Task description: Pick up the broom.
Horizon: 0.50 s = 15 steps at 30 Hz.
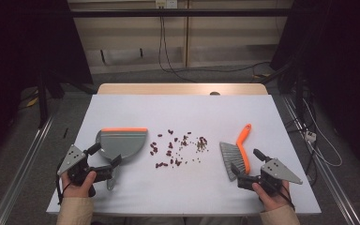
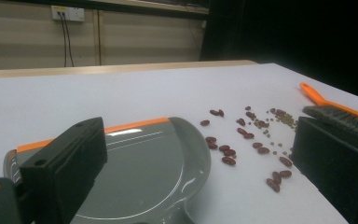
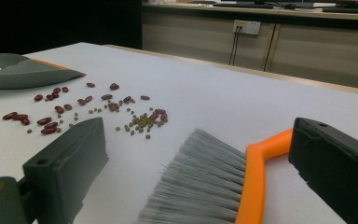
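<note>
White table (image 1: 136, 197) | grey dustpan (image 1: 122, 143) | brush (image 1: 236, 157) | beans (image 1: 176, 147) | no readable writing

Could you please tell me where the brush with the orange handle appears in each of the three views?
High view: brush lies right of centre, by the right gripper.
Left gripper view: brush at the right edge.
Right gripper view: brush bottom centre, between the open fingers.
Shared landmark: scattered beans.
</note>
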Available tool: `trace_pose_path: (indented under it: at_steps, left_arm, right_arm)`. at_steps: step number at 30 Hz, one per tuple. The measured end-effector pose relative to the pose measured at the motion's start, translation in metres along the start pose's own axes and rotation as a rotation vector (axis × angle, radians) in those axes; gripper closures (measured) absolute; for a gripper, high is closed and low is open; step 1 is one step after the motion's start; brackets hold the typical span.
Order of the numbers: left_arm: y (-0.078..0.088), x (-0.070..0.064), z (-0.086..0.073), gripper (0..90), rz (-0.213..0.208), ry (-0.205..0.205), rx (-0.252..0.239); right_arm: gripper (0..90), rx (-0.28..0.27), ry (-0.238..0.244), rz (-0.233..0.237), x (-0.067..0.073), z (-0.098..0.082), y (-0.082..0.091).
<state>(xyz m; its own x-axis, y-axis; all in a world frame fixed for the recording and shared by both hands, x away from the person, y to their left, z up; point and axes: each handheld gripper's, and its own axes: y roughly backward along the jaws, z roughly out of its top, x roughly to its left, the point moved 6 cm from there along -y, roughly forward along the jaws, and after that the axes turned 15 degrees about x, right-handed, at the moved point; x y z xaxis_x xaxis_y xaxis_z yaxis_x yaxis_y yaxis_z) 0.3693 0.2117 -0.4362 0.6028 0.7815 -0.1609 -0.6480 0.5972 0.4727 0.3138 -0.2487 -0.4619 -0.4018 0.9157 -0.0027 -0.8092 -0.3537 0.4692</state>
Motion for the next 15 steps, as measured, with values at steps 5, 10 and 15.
trace_pose_path:
  at_steps: [5,10,15]
  left_arm:
    - [0.0,0.0,0.0,3.2,0.001,-0.01,0.007]
    - [0.0,0.001,0.0,3.2,0.0,-0.012,0.005]
    - [0.0,0.001,0.001,3.2,0.002,-0.011,0.004]
  right_arm:
    - [3.9,0.004,0.002,-0.004,-0.001,0.001,0.0]
    - [3.6,0.008,0.002,-0.007,-0.004,0.003,-0.002]
    - [3.3,0.013,0.013,-0.042,-0.01,0.012,-0.006]
